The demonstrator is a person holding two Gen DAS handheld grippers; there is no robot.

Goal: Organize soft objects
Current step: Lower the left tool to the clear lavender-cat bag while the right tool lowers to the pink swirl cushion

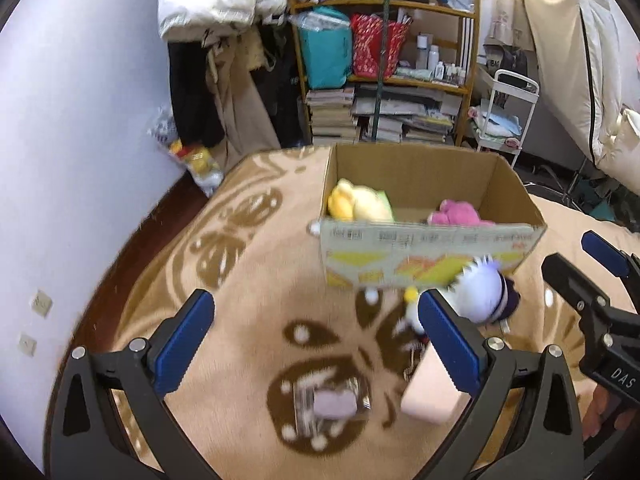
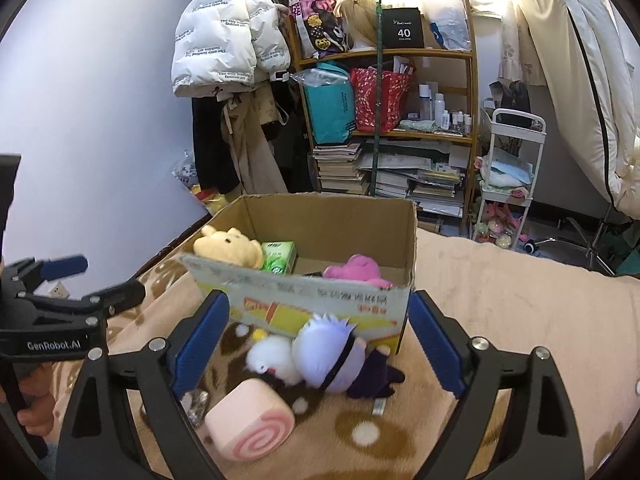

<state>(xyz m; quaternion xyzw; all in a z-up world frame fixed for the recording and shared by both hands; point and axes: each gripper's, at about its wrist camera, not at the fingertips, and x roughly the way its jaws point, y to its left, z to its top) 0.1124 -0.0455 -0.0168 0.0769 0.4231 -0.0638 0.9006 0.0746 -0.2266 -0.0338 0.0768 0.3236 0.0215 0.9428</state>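
Note:
A cardboard box (image 2: 320,216) stands on a beige blanket (image 2: 500,320) and holds a yellow plush (image 2: 228,250), a green tissue pack (image 2: 278,256) and a pink plush (image 2: 356,268). In front of it lie a white-haired doll in dark clothes (image 2: 332,356), a small white plush (image 2: 272,358) and a pink swirl-roll cushion (image 2: 250,424). My right gripper (image 2: 320,348) is open above these, empty. My left gripper (image 1: 316,344) is open and empty over the blanket, left of the doll (image 1: 484,294) and the cushion (image 1: 430,394). A small clear packet (image 1: 330,402) lies below it.
A wooden shelf (image 2: 400,56) with bags, bottles and stacked books stands behind the bed. Coats (image 2: 224,40) hang to its left. A white trolley (image 2: 516,152) stands at the right. The wall (image 1: 80,120) is close on the left.

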